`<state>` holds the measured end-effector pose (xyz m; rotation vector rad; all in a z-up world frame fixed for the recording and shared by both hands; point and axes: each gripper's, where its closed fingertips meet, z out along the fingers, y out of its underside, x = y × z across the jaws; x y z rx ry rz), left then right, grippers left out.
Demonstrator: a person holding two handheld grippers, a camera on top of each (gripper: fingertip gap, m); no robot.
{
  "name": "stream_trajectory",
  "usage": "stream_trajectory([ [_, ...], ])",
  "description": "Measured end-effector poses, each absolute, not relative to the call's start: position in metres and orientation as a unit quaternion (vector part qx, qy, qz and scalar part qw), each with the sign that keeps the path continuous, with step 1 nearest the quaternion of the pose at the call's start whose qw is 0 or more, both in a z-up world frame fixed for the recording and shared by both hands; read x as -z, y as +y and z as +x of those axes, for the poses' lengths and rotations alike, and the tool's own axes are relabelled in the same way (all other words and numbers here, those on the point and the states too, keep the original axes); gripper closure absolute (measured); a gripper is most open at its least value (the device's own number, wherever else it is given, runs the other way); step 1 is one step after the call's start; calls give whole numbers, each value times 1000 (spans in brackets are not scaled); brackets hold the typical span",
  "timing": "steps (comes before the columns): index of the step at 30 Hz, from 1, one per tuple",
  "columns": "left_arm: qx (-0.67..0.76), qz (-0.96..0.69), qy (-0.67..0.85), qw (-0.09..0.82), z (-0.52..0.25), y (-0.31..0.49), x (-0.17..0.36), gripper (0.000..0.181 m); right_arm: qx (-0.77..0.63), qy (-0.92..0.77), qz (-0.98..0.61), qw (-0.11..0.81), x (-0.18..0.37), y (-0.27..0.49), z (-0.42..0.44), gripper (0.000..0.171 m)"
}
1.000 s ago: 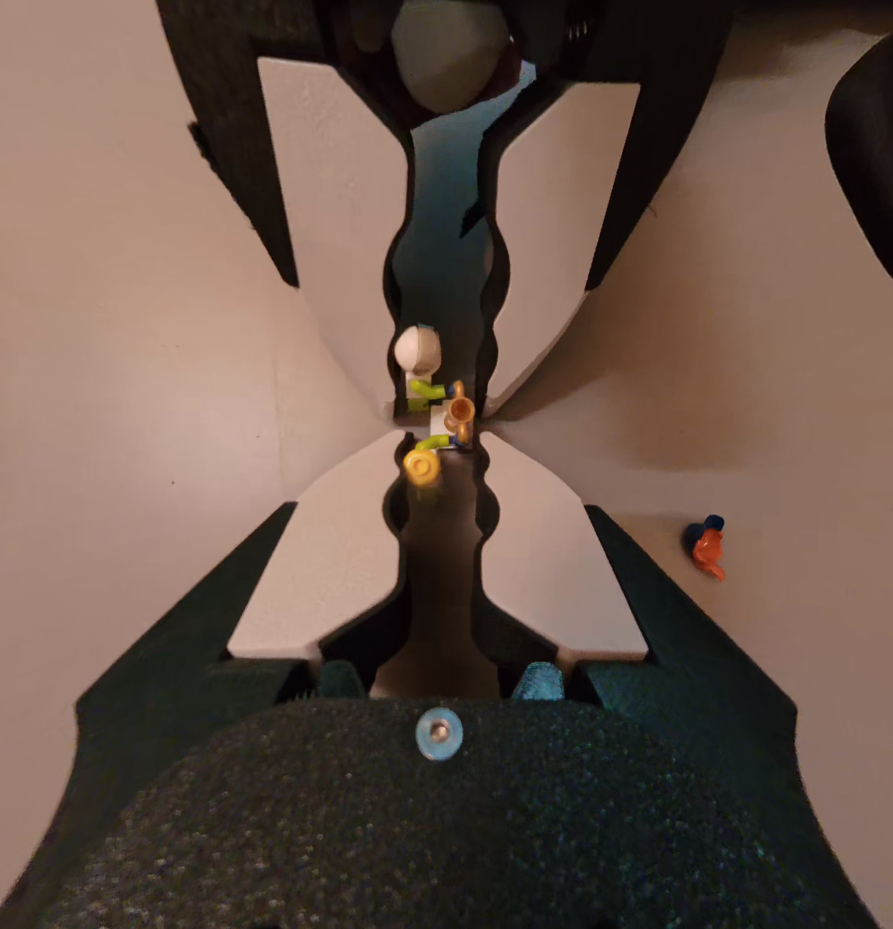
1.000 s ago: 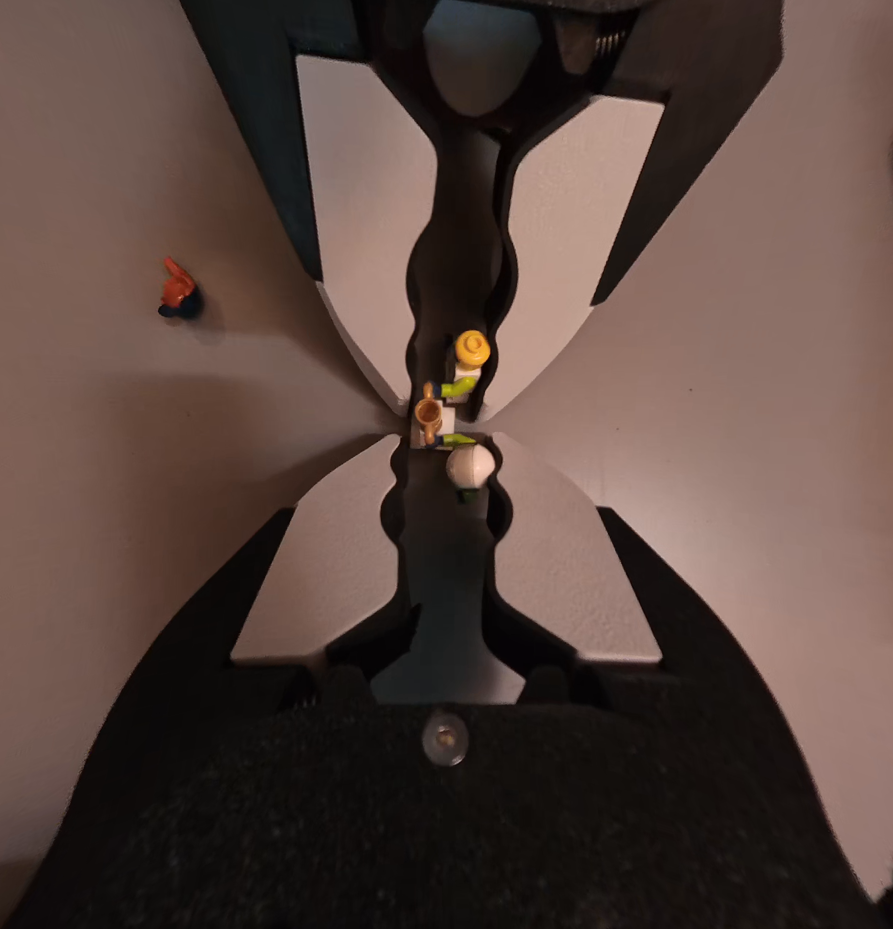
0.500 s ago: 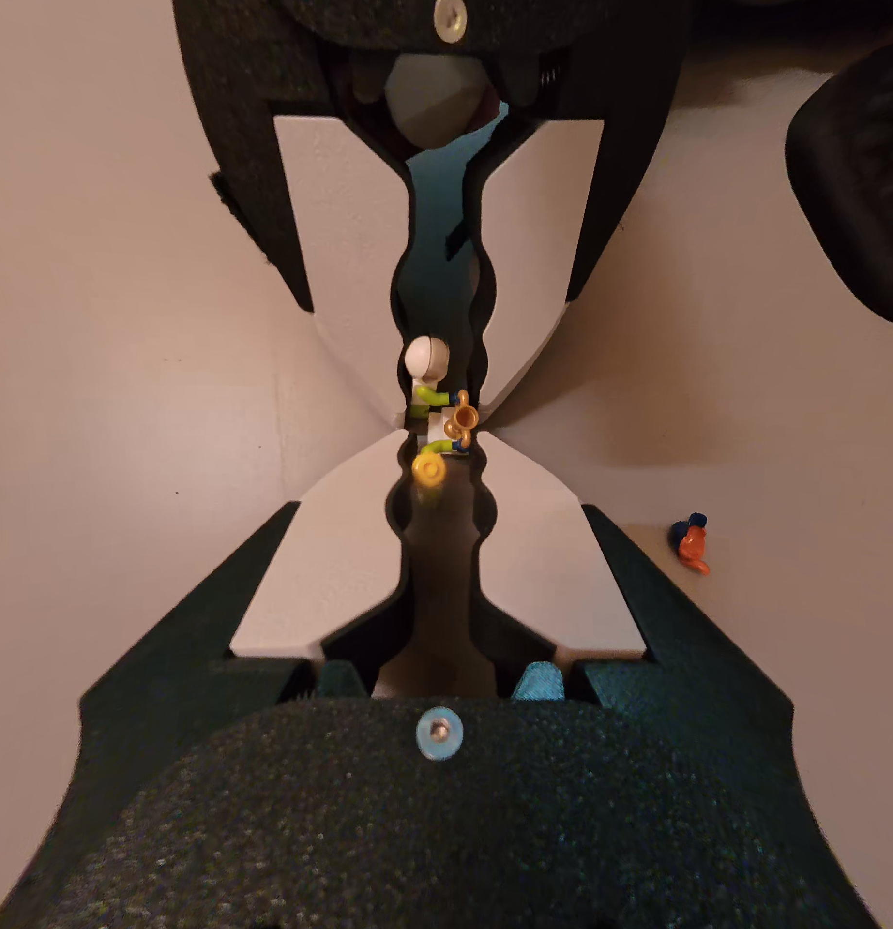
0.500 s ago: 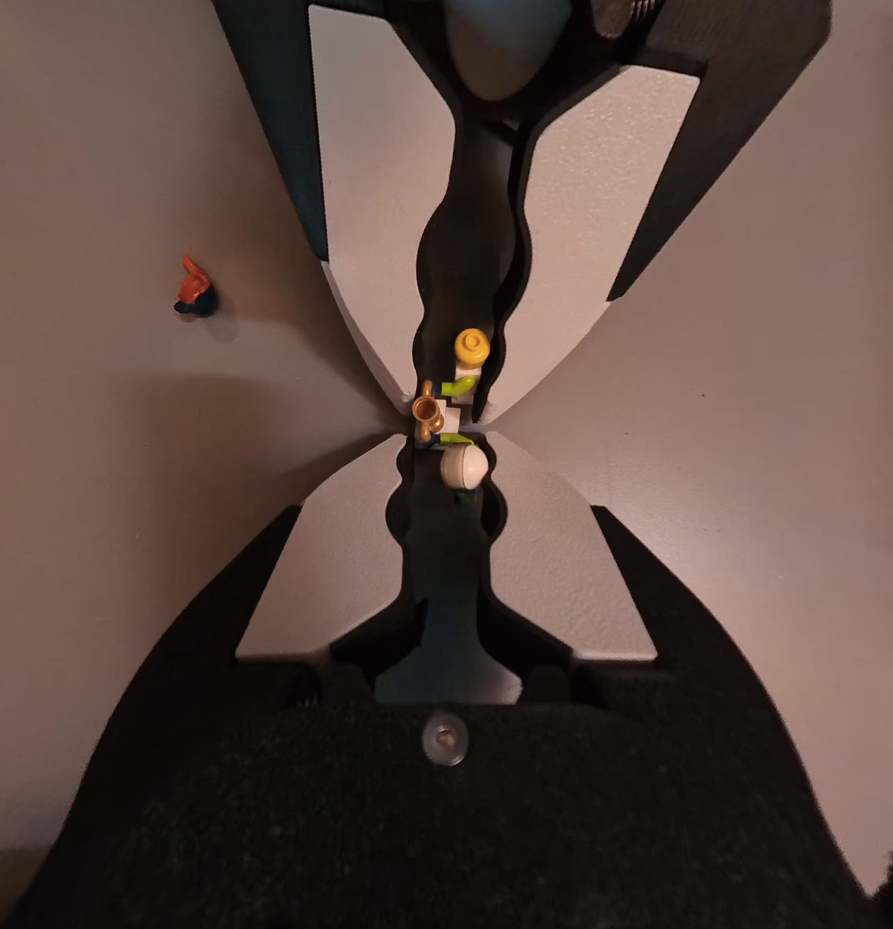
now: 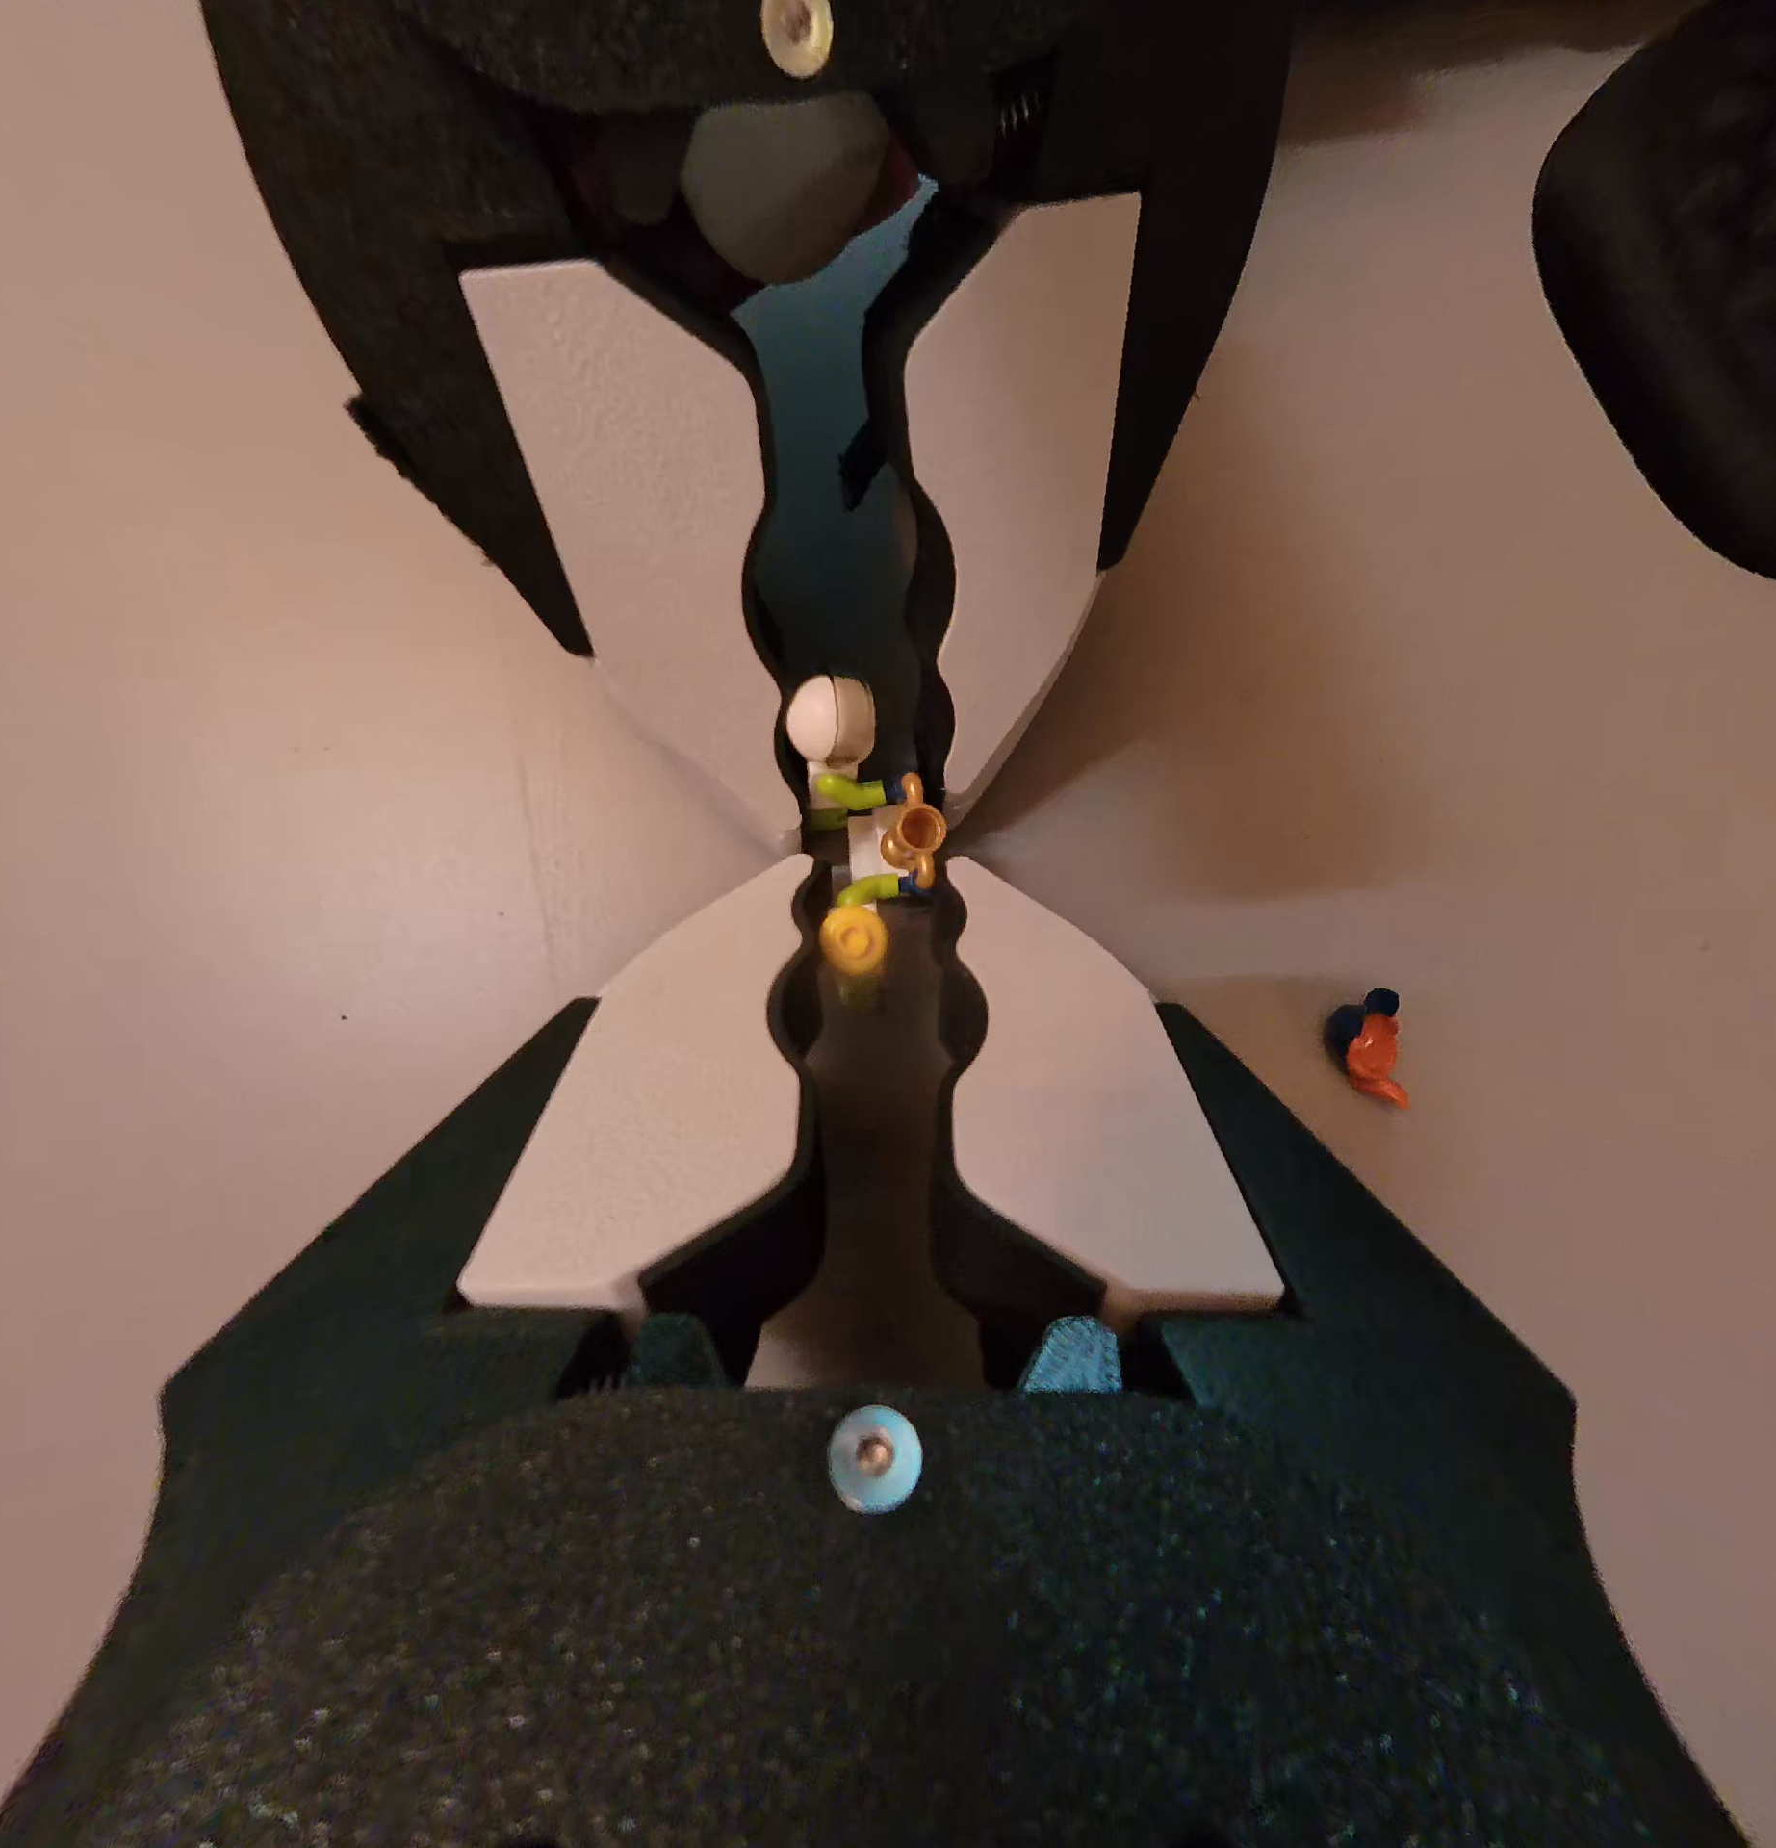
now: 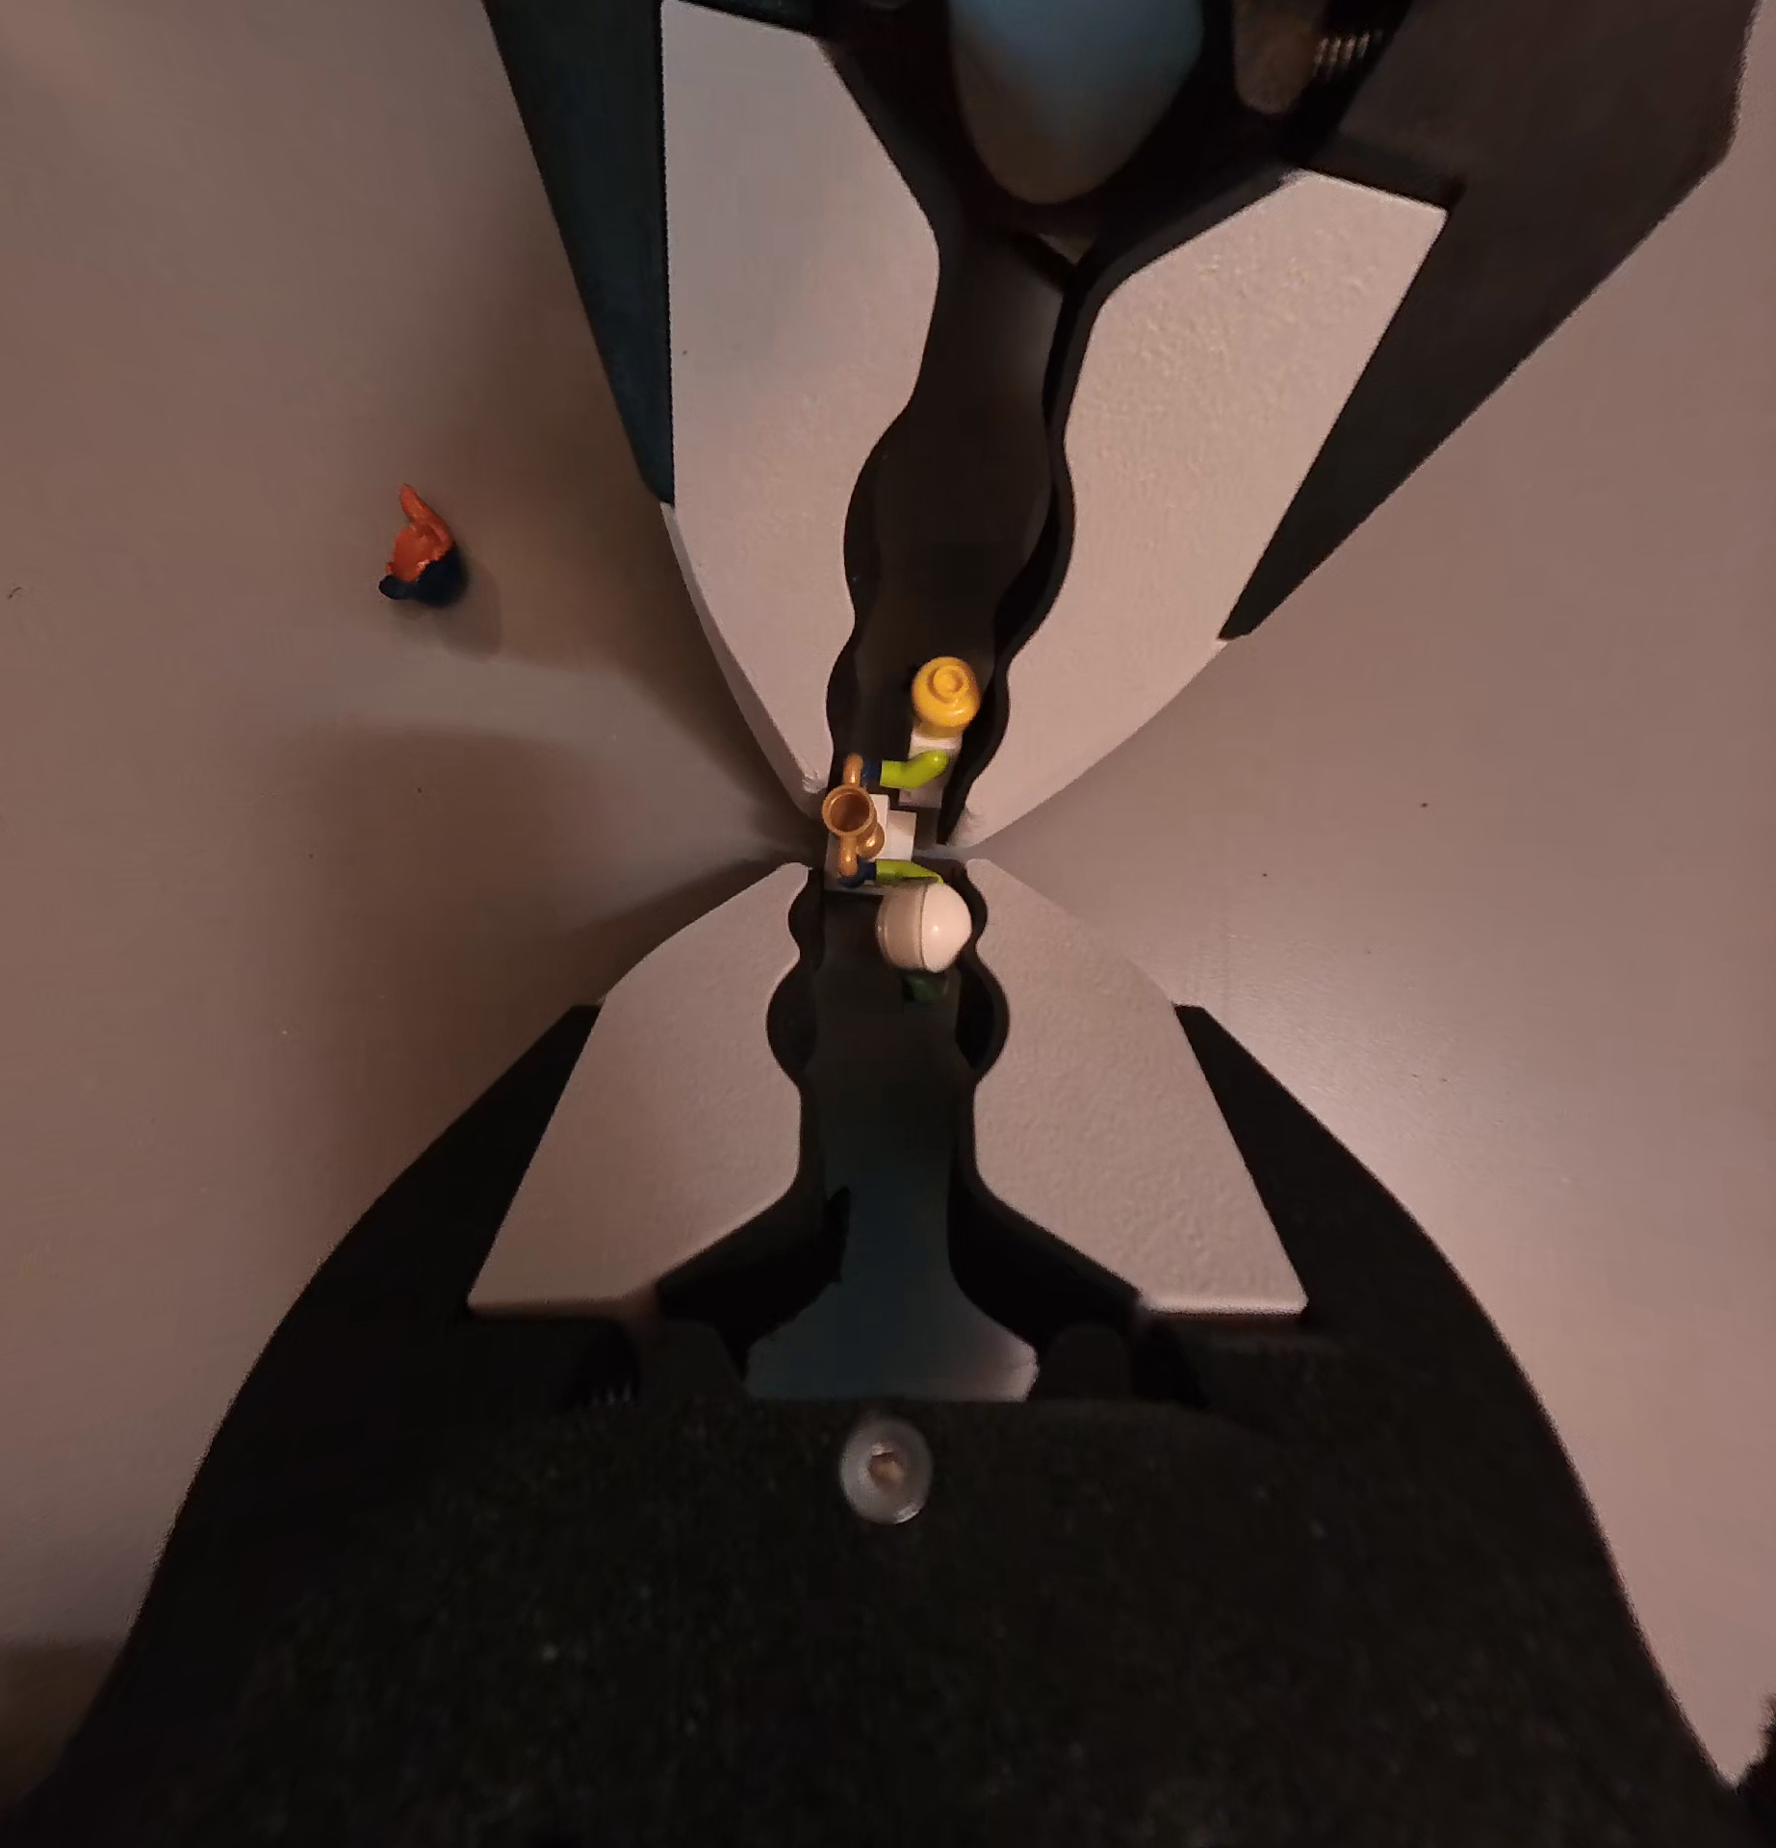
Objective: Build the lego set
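A small minifigure (image 5: 869,845) with a yellow head (image 5: 854,940), a white torso, lime arms and a gold cup (image 5: 914,830) hangs between my two grippers, which meet tip to tip. My left gripper (image 5: 874,885) is shut on the yellow-head end. My right gripper (image 6: 884,885) is shut on a white dome piece (image 6: 922,925) at the other end. Whether the dome is joined to the figure is hidden. The right wrist view shows the yellow head (image 6: 946,692) inside the left gripper's white fingers (image 6: 764,500).
A small orange and dark blue piece (image 5: 1369,1050) lies alone on the beige table (image 5: 263,900) to one side; it also shows in the right wrist view (image 6: 418,560). A black rounded object (image 5: 1684,300) sits at the upper right of the left wrist view. My left and right fingertips are right by each other. From either gripper's tips it is about 20 centimetres to the black rounded object (image 5: 1684,300).
Both grippers stay clamped on the figure. Each gripper looms slightly nearer in the other's view, and the orange piece has drifted a little in both views.
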<state>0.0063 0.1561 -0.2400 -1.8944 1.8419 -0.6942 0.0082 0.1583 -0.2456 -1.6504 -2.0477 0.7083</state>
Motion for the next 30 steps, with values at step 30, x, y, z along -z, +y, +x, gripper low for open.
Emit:
stream_trajectory([
  [30,224,-699,642,220,-3,167,233,168,-240,-600,-665,373,168,180,73,142],
])
